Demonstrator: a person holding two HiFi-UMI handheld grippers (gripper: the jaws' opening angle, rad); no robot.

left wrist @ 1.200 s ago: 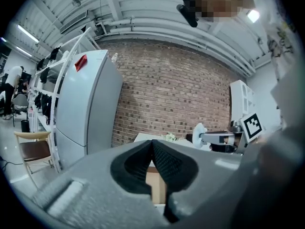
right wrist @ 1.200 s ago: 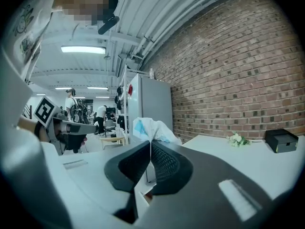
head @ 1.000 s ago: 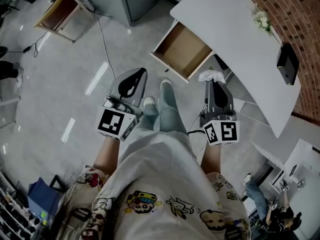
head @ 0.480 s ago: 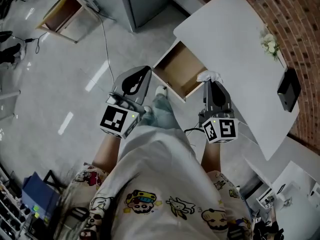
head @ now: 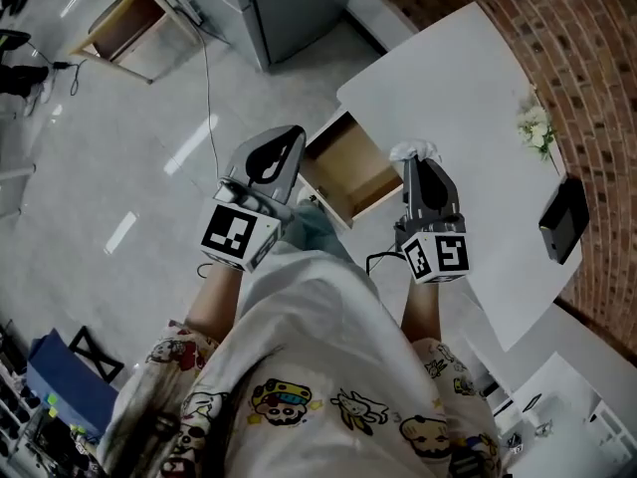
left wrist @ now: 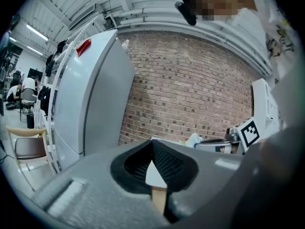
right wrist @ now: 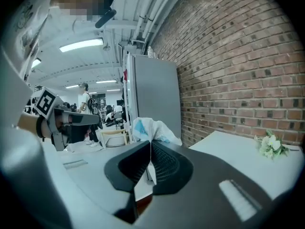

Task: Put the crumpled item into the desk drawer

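The crumpled item (head: pixel 416 149) is a white wad with blue marks (right wrist: pixel 151 129), pinched at the tip of my right gripper (head: pixel 411 160), which is shut on it. It hangs just right of the open wooden drawer (head: pixel 350 164), over the front edge of the white desk (head: pixel 468 98). My left gripper (head: pixel 288 135) sits at the drawer's left side, above the floor. In the left gripper view its jaws (left wrist: pixel 152 144) meet with nothing between them. The drawer's inside looks bare.
On the desk's right end stand small white flowers (head: pixel 537 127) and a black device (head: pixel 562 217). A grey cabinet (head: pixel 289 3) rises beyond the desk, beside a brick wall (head: pixel 557 28). A wooden side table (head: pixel 129 18) and a floor cable (head: pixel 209 78) lie far left.
The view has closed in on the desk. The open drawer now lies between the two grippers, and the right gripper with the wad has come up beside the drawer's right side.
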